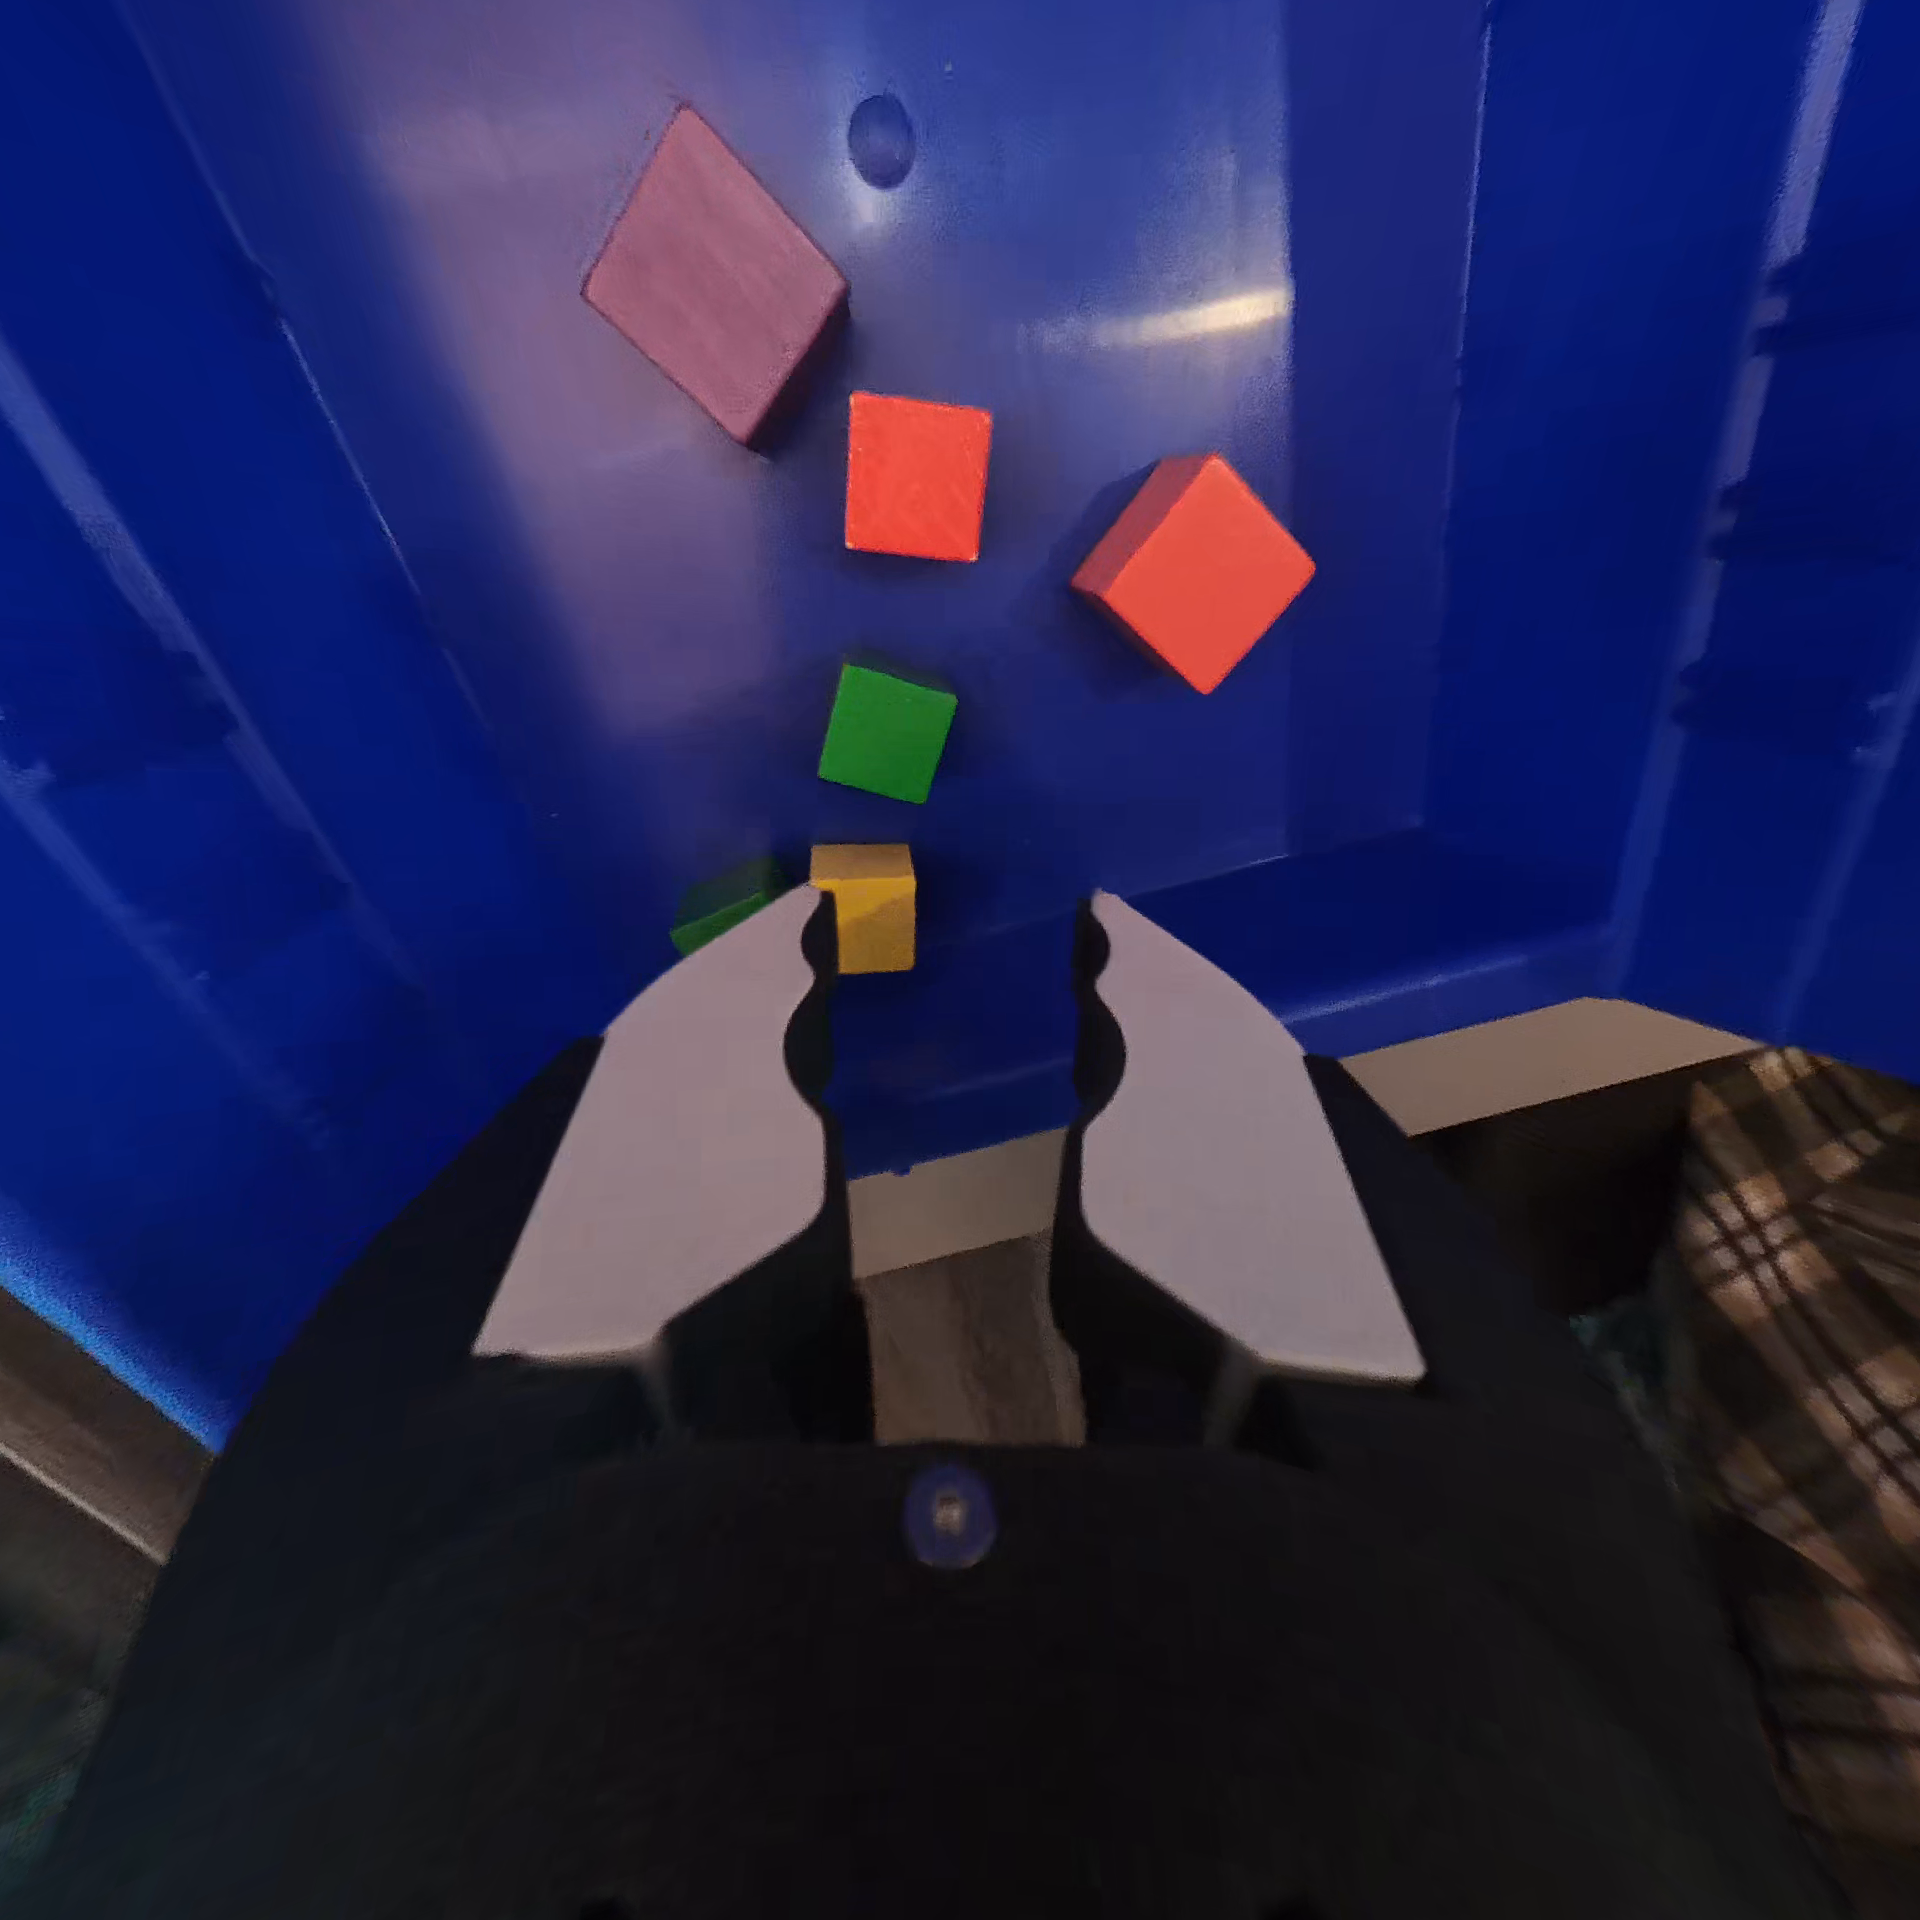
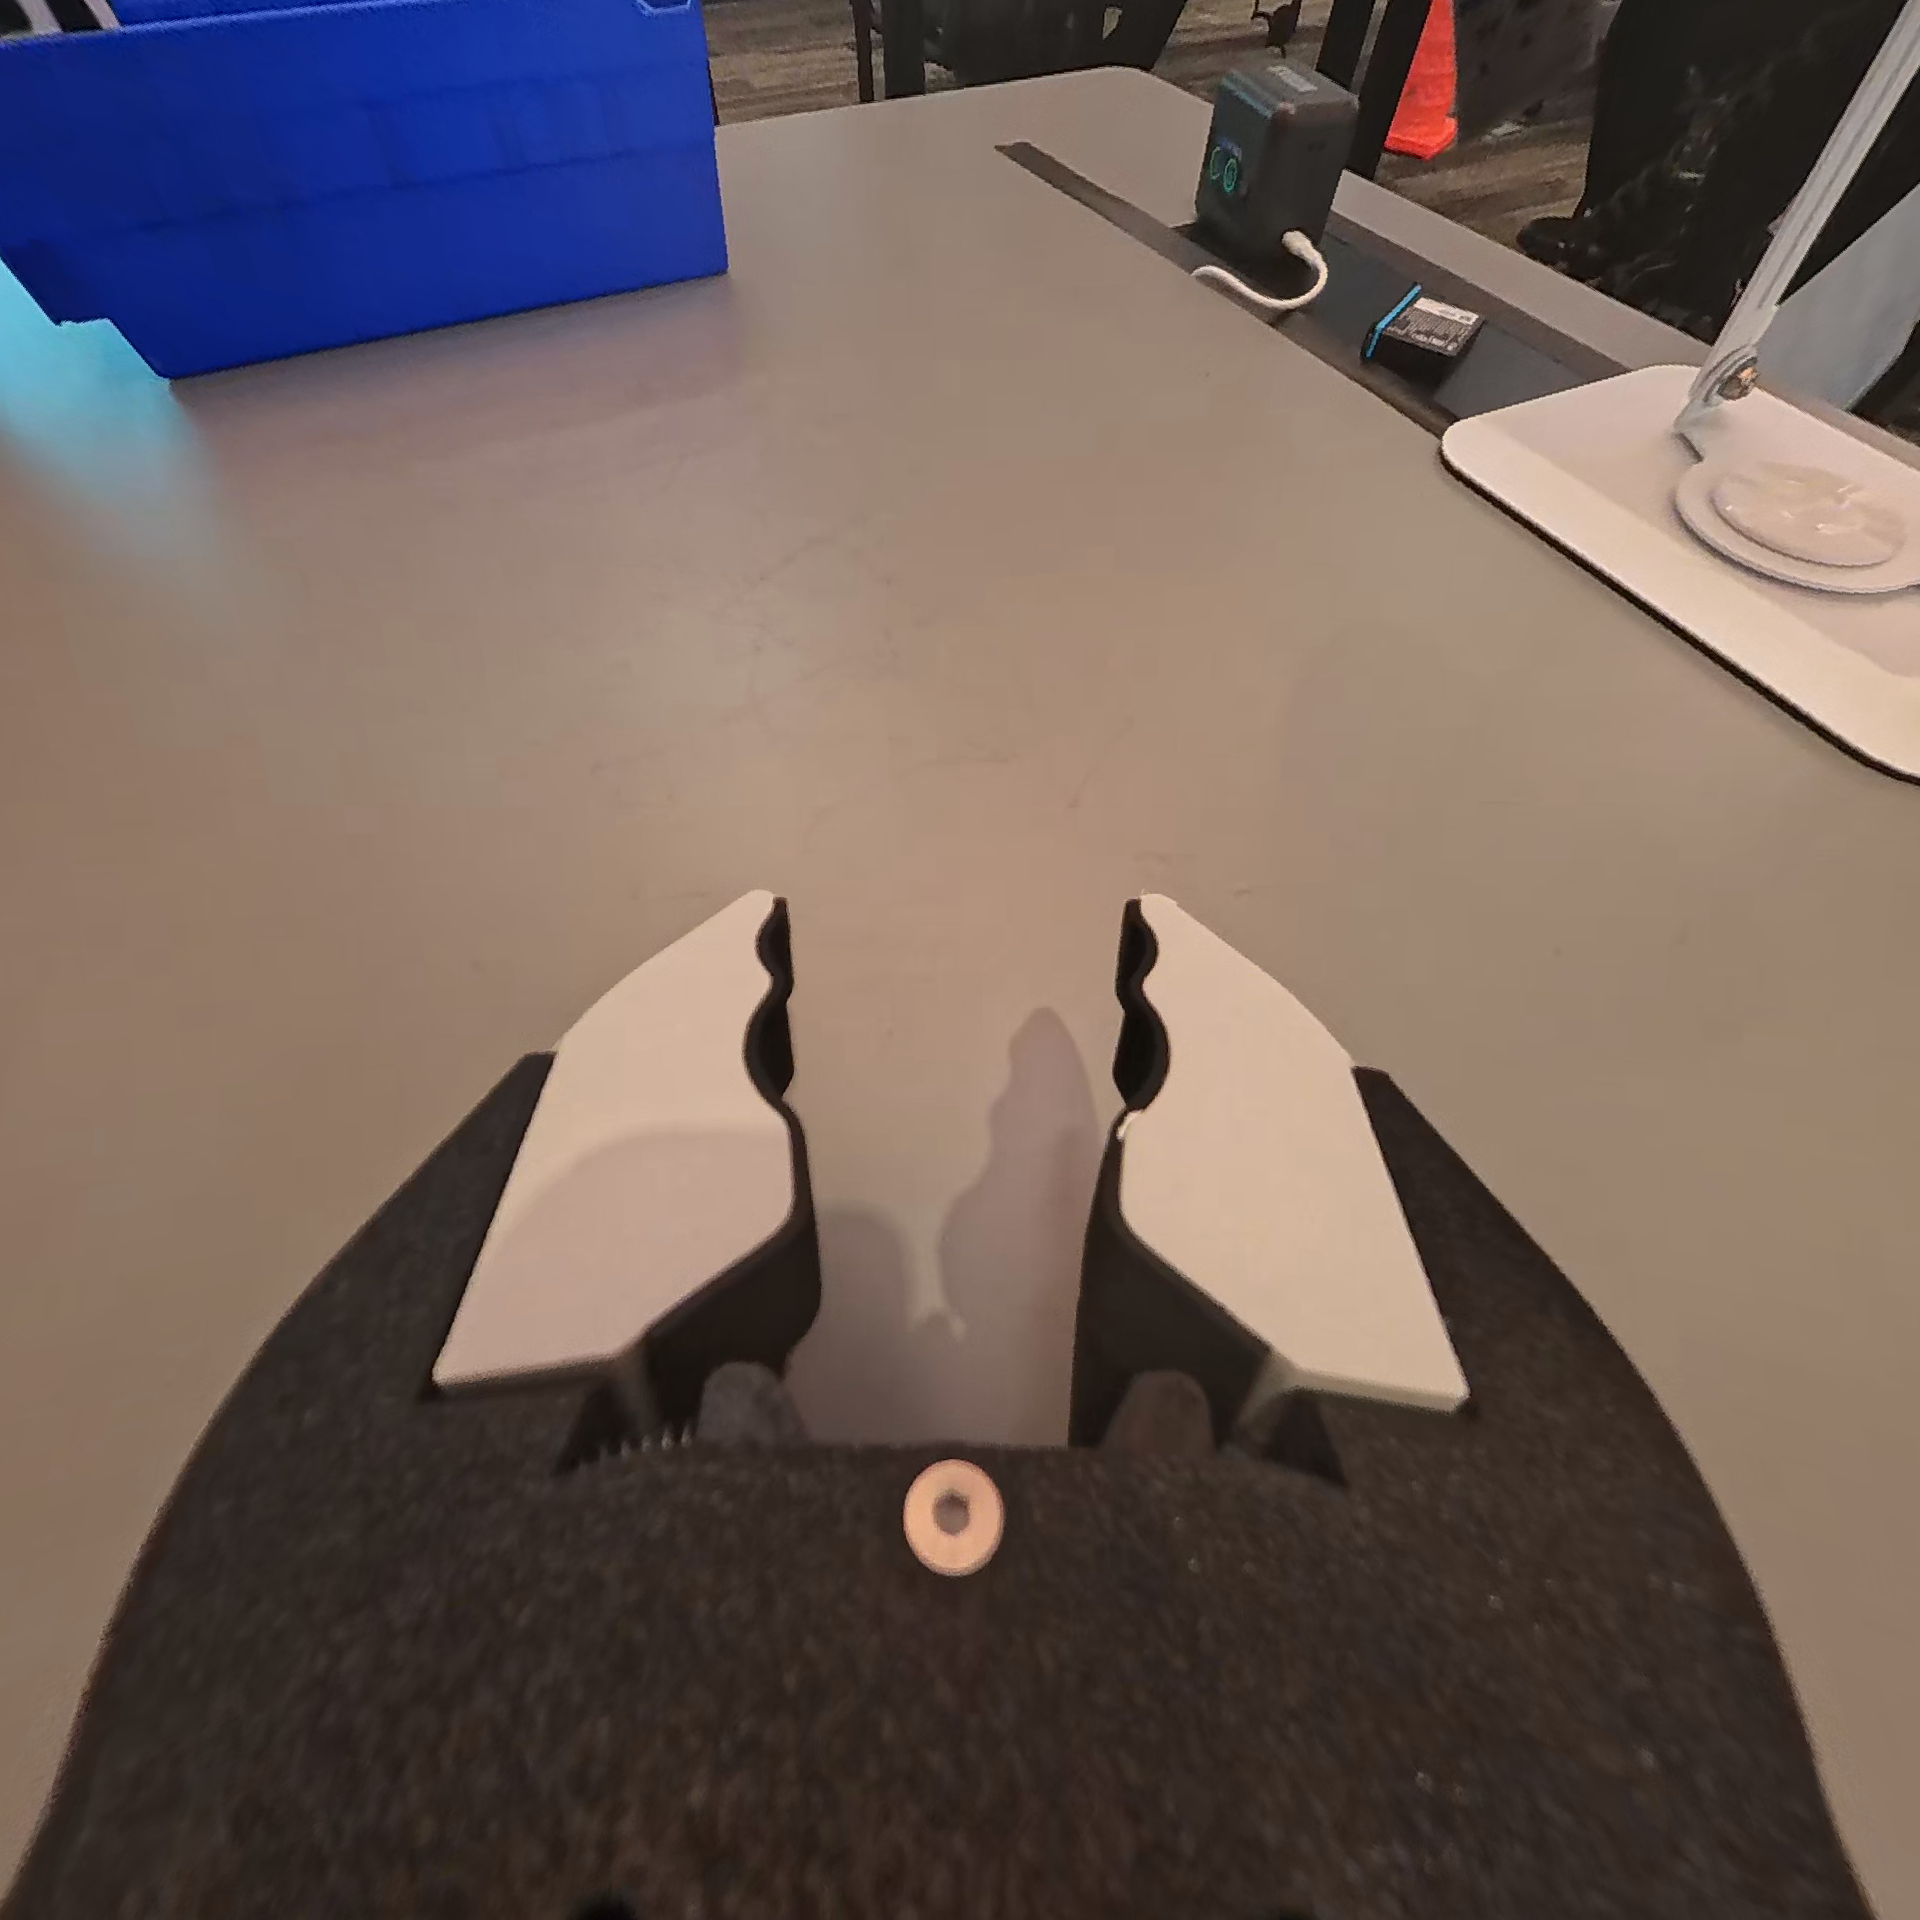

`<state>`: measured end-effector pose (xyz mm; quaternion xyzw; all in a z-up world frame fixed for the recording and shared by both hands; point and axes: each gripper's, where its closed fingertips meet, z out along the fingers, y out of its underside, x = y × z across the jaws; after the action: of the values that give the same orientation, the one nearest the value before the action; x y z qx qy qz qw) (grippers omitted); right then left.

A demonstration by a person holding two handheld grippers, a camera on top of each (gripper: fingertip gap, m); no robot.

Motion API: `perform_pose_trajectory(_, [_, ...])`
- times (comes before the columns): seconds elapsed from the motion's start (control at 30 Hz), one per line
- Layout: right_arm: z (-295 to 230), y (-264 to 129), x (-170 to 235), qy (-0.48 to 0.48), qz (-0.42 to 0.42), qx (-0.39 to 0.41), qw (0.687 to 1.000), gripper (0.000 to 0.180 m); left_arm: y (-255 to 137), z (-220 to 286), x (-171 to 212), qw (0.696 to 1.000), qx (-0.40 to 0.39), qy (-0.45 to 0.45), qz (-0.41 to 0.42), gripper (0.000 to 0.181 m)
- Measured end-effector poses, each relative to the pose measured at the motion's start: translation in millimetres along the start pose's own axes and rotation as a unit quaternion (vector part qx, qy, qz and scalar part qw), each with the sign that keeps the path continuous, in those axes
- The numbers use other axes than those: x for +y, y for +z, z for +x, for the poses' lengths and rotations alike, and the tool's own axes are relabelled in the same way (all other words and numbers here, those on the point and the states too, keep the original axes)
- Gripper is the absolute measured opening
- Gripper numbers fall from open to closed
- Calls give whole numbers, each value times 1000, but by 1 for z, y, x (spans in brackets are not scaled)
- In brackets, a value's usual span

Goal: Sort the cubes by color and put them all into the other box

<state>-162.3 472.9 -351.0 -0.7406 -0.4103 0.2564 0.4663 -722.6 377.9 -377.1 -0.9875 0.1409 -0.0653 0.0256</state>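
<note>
In the left wrist view I look down into a blue box. On its floor lie a purple cube, two red cubes, a green cube, a small yellow cube and a second green cube, partly hidden by my left finger. My left gripper is open and empty above the box's near wall, its left fingertip next to the yellow cube. My right gripper is open and empty over the grey table. A blue box stands at the far left.
In the right wrist view a white stand base sits at the right, a dark device with a white cable and a small black pack lie along a black strip. An orange cone stands beyond the table. Plaid cloth shows low right in the left view.
</note>
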Motion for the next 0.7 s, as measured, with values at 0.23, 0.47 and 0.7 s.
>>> perform_pose_trajectory(0.23, [-1, -2, -1, -1, 2, -3, 1000, 60, 4, -8, 0, 999, 6, -19, -37, 38])
perform_pose_trajectory(0.47, [-2, -3, -2, -3, 3, -4, 1000, 60, 3, -20, 2, 999, -19, -21, -41, 40])
perform_pose_trajectory(0.7, [-2, -4, -3, -4, 5, -5, 1000, 60, 4, -13, -5, 999, -32, 7, -23, 40])
